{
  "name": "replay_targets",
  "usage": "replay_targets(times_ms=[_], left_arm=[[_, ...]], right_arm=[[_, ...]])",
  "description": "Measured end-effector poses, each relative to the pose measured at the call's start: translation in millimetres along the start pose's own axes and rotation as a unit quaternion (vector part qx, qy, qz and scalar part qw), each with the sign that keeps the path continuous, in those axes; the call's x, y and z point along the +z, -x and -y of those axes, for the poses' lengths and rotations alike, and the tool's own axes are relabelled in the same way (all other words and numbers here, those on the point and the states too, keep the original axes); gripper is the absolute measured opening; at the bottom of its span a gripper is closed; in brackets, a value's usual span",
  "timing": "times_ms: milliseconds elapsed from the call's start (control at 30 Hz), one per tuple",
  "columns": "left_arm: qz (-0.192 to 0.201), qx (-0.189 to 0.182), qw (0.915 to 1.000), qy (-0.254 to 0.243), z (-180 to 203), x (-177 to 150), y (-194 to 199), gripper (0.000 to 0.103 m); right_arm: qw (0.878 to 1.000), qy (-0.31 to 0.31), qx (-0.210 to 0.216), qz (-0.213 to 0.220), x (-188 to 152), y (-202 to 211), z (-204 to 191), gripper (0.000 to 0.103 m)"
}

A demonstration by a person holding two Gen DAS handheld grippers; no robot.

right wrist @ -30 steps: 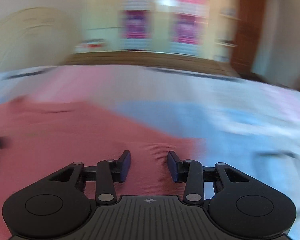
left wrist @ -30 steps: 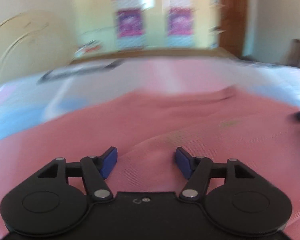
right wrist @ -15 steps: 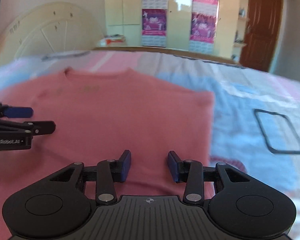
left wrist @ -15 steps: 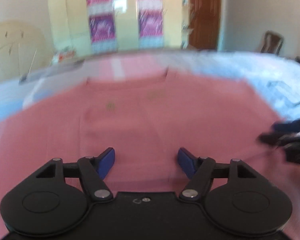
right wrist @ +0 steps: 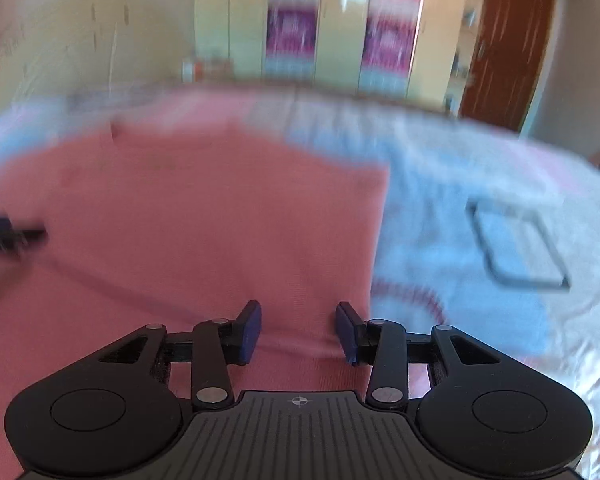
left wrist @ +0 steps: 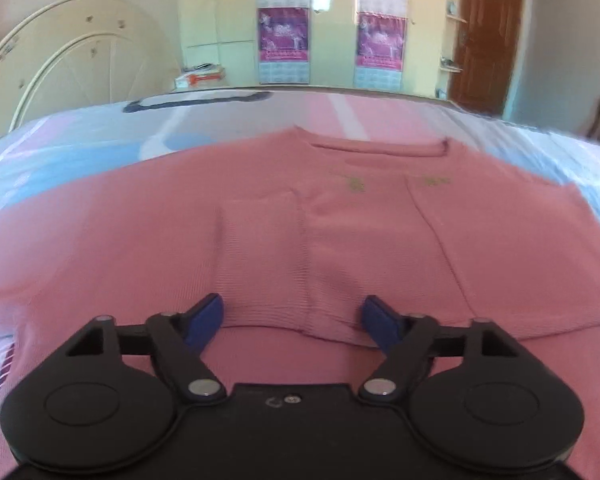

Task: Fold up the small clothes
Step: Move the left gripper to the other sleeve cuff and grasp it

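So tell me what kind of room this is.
Most likely a bedroom: the pink top lies on a bed with a patterned sheet, a wardrobe behind, and a wooden door.

Both units are matte black plastic with blue pads (left wrist: 208, 314) on the jaws, silver pivot screws and round side discs. The right gripper (right wrist: 298, 330) has a ribbed deck with a small crosshair mark; the left gripper (left wrist: 294, 320) has a smooth deck.
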State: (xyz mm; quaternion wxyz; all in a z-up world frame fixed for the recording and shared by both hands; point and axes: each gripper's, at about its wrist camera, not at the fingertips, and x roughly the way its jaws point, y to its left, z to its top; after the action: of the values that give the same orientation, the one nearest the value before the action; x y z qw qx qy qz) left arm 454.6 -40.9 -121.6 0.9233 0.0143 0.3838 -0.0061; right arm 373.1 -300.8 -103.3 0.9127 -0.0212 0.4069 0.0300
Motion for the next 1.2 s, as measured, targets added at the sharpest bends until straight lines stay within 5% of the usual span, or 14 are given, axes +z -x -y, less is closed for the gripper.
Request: replay_targets(times_ms=[333,467,633,733,900,1200], left_arm=[[0.012,0.097,0.9876,0.123,-96,-41,90,0.072],[0.02,0.148,0.9616,0.23,-184,-63,120,0.061],[0.059,0.163,0.907,0.384,-308,-90,136,0.052],[0.075,0.154,0.8825,0.438,-361,-100,131,0.052],[0.093,0.114,0.8714,0.468,-433,-104,110,0.05],[0.145,0.058,0.8342,0.529,-493,-104,88,0.043]], right_arm=[[0.997,-0.046,0.037,0.045,9,33,7,0.041],[0.995,-0.068,0.043,0.055,12,38,-2,0.041],[0.995,-0.067,0.043,0.062,23,43,-31,0.041],[0.993,-0.097,0.033,0.057,30,39,-49,0.041],[0.984,-0.171,0.017,0.048,44,34,-80,0.041],[0.974,-0.223,-0.015,0.044,54,34,-117,0.041]])
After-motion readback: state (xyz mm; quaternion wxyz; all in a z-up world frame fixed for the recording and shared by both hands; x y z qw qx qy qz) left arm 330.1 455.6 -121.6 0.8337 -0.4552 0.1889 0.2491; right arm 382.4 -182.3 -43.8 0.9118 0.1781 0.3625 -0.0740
